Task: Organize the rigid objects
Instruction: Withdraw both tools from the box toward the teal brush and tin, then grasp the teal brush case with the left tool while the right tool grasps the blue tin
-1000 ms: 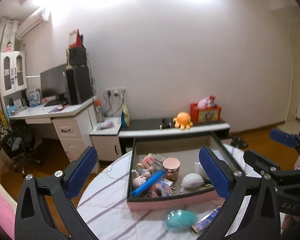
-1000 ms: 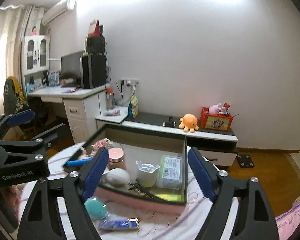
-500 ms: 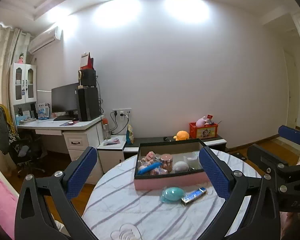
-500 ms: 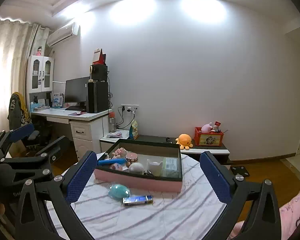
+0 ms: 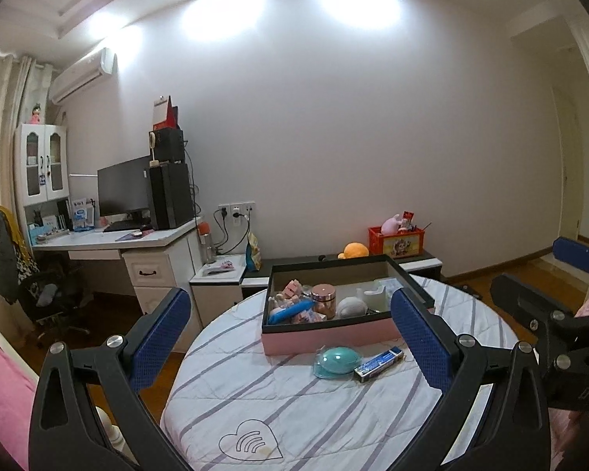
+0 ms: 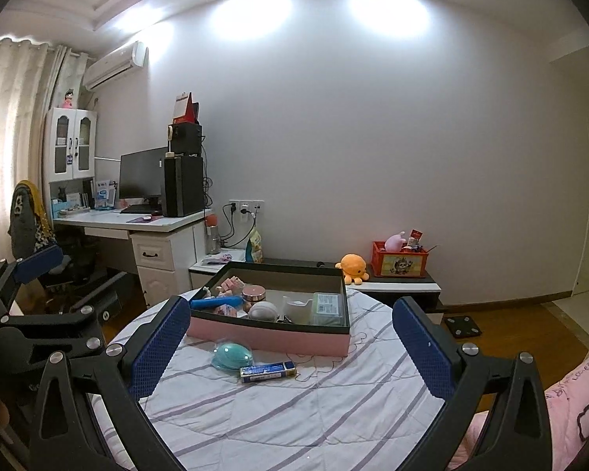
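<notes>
A pink box with a black rim [image 5: 330, 336] [image 6: 271, 336] sits at the far side of a round table and holds several small items: a blue tube [image 5: 290, 311], a rose-lidded jar [image 5: 323, 294], a white egg shape [image 6: 263, 310] and a green-labelled case [image 6: 326, 306]. In front of the box lie a teal oval case [image 5: 337, 359] [image 6: 232, 355] and a blue flat pack [image 5: 379, 363] [image 6: 267, 371]. My left gripper [image 5: 290, 341] and right gripper [image 6: 290, 349] are open and empty, held back over the near part of the table.
The table has a white cloth with purple stripes [image 5: 294, 412]. A desk with a monitor [image 5: 125, 192] stands at the left, a low cabinet with an orange plush [image 6: 352, 267] and a red crate [image 6: 398, 263] behind. Pink bedding [image 6: 569, 400] lies at the right.
Both grippers have drawn back and up from the box; a second ago they hung close over it. The teal case and blue pack have not moved.
</notes>
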Available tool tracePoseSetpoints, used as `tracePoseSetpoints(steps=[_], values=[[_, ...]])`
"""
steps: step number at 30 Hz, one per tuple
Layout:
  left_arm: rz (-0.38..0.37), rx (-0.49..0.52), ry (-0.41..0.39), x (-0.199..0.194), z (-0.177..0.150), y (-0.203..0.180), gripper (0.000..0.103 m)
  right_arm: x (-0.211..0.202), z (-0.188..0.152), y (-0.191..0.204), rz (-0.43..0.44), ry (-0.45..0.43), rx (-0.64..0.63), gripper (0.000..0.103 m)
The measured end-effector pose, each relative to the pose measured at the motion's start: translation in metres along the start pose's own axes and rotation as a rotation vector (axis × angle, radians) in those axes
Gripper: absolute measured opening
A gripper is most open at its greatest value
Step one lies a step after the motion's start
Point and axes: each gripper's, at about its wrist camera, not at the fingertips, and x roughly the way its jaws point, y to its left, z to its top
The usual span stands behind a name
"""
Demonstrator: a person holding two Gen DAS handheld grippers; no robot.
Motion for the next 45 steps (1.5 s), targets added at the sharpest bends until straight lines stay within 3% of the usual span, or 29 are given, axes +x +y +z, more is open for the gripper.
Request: tracePoseSetpoints(steps=[12, 18, 22, 32, 39, 45], values=[[0.028, -0.015, 0.109, 0.039, -0.023, 0.017, 0.103, 0.032, -0.015, 0.005, 0.001, 0.081, 0.003, 0.103], [0.068, -0.067, 0.218, 0.073, -0.046, 0.041, 0.103, 0.077, -0.038, 0.005, -0.017, 0.225, 0.012, 0.103], [0.093, -0.081, 0.271, 0.090, -0.059, 0.054, 0.103, 0.118, -0.060, 0.012, -0.026, 0.367, 0.009, 0.103], [0.103, -0.068, 0.341, 0.113, -0.074, 0.062, 0.103, 0.208, -0.096, 0.044, 0.003, 0.610, -0.062, 0.103], [0.080, -0.041, 0.374, 0.124, -0.078, 0.052, 0.103, 0.214, -0.108, 0.007, -0.043, 0.661, 0.010, 0.103], [0.041, -0.025, 0.398, 0.131, -0.081, 0.037, 0.103, 0.186, -0.113, -0.047, -0.172, 0.649, 0.094, 0.103]])
